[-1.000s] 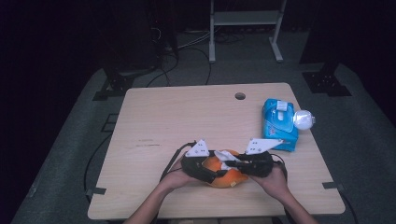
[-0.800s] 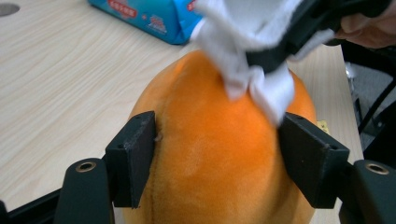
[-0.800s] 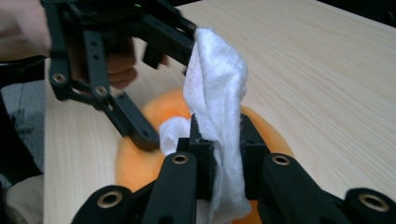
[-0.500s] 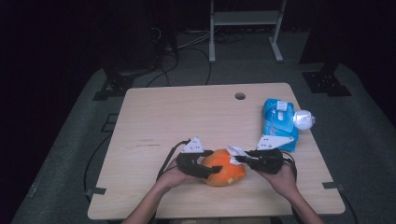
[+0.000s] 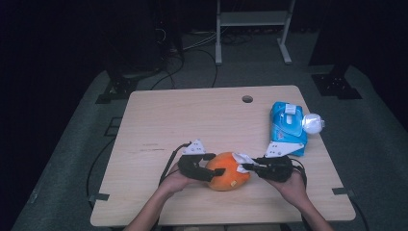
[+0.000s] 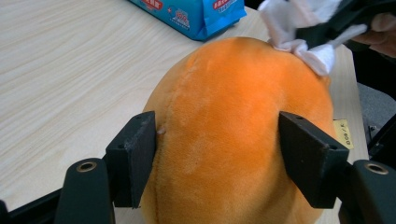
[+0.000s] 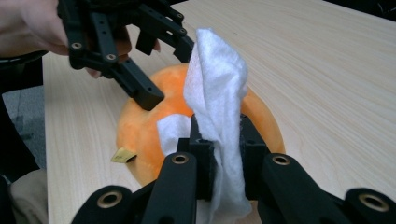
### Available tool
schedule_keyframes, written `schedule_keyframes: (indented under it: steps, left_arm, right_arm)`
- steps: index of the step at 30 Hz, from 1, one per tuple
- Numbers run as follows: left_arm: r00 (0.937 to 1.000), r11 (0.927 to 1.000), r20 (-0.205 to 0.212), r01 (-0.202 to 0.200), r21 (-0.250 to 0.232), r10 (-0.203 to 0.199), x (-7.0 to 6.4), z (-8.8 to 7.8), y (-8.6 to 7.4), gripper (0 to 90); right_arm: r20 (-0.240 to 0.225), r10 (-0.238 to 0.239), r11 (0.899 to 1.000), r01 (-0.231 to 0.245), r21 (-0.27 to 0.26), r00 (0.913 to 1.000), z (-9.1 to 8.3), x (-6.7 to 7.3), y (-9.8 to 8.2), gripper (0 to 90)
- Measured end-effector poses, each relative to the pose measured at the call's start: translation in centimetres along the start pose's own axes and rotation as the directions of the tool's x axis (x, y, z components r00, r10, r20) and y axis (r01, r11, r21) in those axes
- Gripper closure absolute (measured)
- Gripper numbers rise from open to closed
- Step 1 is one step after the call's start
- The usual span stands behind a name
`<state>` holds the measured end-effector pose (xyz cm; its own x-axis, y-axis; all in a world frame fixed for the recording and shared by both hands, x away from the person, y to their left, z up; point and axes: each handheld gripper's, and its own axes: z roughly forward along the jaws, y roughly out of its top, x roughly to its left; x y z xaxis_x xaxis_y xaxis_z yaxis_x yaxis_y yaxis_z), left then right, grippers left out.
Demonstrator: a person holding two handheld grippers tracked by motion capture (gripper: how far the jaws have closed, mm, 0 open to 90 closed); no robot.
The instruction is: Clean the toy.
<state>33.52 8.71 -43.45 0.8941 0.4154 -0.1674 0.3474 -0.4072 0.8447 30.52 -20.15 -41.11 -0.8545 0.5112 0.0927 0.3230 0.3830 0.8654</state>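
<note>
- Round orange plush fruit [image 5: 227, 171] resting on the pale wooden table [image 5: 192, 120], near the front edge, between the two hands.
- Left gripper [image 6: 219, 154] set around the plush fruit, jaws about half open after closing in on it just now; both pads pressing the fabric at its sides in the left gripper view, so a grip, though a soft one.
- Right gripper [image 7: 219, 154] clamped nearly shut on a folded white wipe [image 7: 217, 93], the cloth pinched between the pads and standing up above them, its loose end touching the top of the plush.
- Blue wipe pack [image 5: 287, 126] lying well apart at the right side of the table, with a small white round object [image 5: 312, 123] just beside it.
- Work in hand, as judged: wiping the plush surface while holding it steady.

Possible trouble from here:
- Plush squashing and rolling out from between the left pads, since the rounded, yielding body gives little firm purchase under a sideways rub.
- Wipe slipping out of the right jaws if dragged hard across the nap; only a narrow fold gripped.
- Right jaw tips knocking the left gripper's jaw, the two standing close over the top of the fruit.
- Small yellow tag [image 7: 123, 154] on the plush snagging the cloth.
</note>
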Motion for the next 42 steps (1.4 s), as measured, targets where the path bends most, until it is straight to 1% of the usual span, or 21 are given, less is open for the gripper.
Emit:
schedule_keyframes:
  steps: [2,7,10,12,15,17,19,21,23,25,26,27,28,30,32,34,37,38,40,41,42]
  left_arm:
    - [0.9999,1.0000,0.012,-0.006,-0.002,0.006,-0.1,0.1,0.0,30.9]
    - [0.9981,0.9989,0.040,-0.048,-0.001,0.048,-0.7,0.2,0.0,30.7]
    - [0.9952,0.9971,0.061,-0.077,0.001,0.076,-1.0,0.2,0.0,30.8]
    - [0.9936,0.9958,0.067,-0.091,0.005,0.091,-1.2,0.2,0.0,30.7]
    - [0.9939,0.9959,0.063,-0.091,0.005,0.090,-1.1,0.2,0.0,30.6]
    - [0.9954,0.9967,0.052,-0.081,0.003,0.081,-1.2,0.3,0.0,30.5]
    - [0.9954,0.9965,0.047,-0.083,0.003,0.083,-1.5,0.5,0.1,30.2]
    - [0.9942,0.9952,0.045,-0.098,0.003,0.097,-1.9,0.8,0.3,30.1]
    - [0.9921,0.9928,0.040,-0.120,0.011,0.119,-2.3,1.0,0.4,30.1]
    - [0.9899,0.9901,0.031,-0.139,0.022,0.138,-2.7,1.1,0.6,30.1]
    - [0.9903,0.9904,0.032,-0.136,0.024,0.135,-2.7,1.0,0.6,30.1]
    - [0.9903,0.9906,0.037,-0.135,0.023,0.134,-2.7,0.9,0.5,30.2]
    - [0.9898,0.9905,0.044,-0.136,0.017,0.135,-2.6,0.9,0.5,30.2]
    - [0.9899,0.9911,0.053,-0.133,0.015,0.132,-2.6,0.9,0.4,30.4]
    - [0.9898,0.9912,0.059,-0.131,0.017,0.130,-2.6,1.0,0.5,30.4]
    - [0.9878,0.9892,0.064,-0.144,0.027,0.142,-2.8,1.0,0.6,30.3]
    - [0.9848,0.9866,0.072,-0.161,0.029,0.158,-3.0,1.0,0.6,27.5]
    - [0.9840,0.9865,0.079,-0.162,0.026,0.160,-2.8,0.8,0.7,25.1]
    - [0.9892,0.9929,0.086,-0.119,-0.007,0.119,-2.2,0.4,1.0,18.8]
    - [0.9930,0.9956,0.074,-0.092,-0.017,0.093,-1.9,0.3,1.1,15.8]
    - [0.9958,0.9973,0.055,-0.073,-0.012,0.073,-1.7,0.4,1.1,12.0]
  right_arm:
    - [-0.008,0.027,1.000,-0.027,-0.006,0.9996,0.2,-0.6,-0.2,79.5]
    - [-0.026,0.100,0.995,-0.101,-0.010,0.9946,0.7,-2.2,-1.0,79.5]
    - [-0.002,0.121,0.993,-0.121,-0.011,0.9927,0.9,-2.8,-1.2,79.5]
    - [0.010,0.119,0.993,-0.119,-0.003,0.9929,0.9,-3.0,-1.3,79.5]
    - [0.007,0.120,0.993,-0.120,0.001,0.9928,0.8,-3.0,-1.3,79.5]
    - [0.010,0.102,0.995,-0.102,-0.003,0.9948,0.6,-2.6,-0.9,79.6]
    - [-0.001,0.089,0.996,-0.089,-0.015,0.9961,0.4,-2.0,-0.5,79.6]
    - [-0.016,0.070,0.997,-0.071,-0.030,0.9974,0.3,-1.3,0.0,79.6]
    - [-0.048,0.063,0.997,-0.066,-0.045,0.9968,0.3,-0.7,0.5,79.6]
    - [-0.037,0.029,0.999,-0.030,-0.032,0.9989,0.7,-0.1,0.8,79.6]
    - [-0.031,0.021,0.999,-0.022,-0.025,0.9993,0.9,-0.1,0.8,79.5]
    - [-0.035,0.028,0.999,-0.029,-0.025,0.9990,0.9,-0.3,0.6,79.5]
    - [-0.034,0.047,0.999,-0.047,-0.022,0.9983,0.9,-0.6,0.5,79.5]
    - [-0.009,0.061,0.998,-0.061,-0.010,0.9981,0.8,-1.4,0.1,79.4]
    - [0.002,0.087,0.996,-0.087,-0.009,0.9962,0.5,-2.0,-0.2,79.5]
    - [-0.002,0.087,0.996,-0.087,-0.008,0.9962,0.5,-1.8,-0.2,79.5]
    - [-0.007,0.051,0.999,-0.051,-0.005,0.9987,0.8,-0.9,0.2,79.5]
    - [-0.007,0.041,0.999,-0.041,-0.003,0.9991,0.9,-0.7,0.3,79.6]
    - [-0.018,0.041,0.999,-0.041,-0.005,0.9990,0.9,-0.7,0.3,79.6]
    - [-0.020,0.041,0.999,-0.041,-0.007,0.9990,0.9,-0.8,0.2,79.5]
    - [-0.026,0.043,0.999,-0.043,-0.005,0.9987,0.8,-0.9,0.1,79.5]
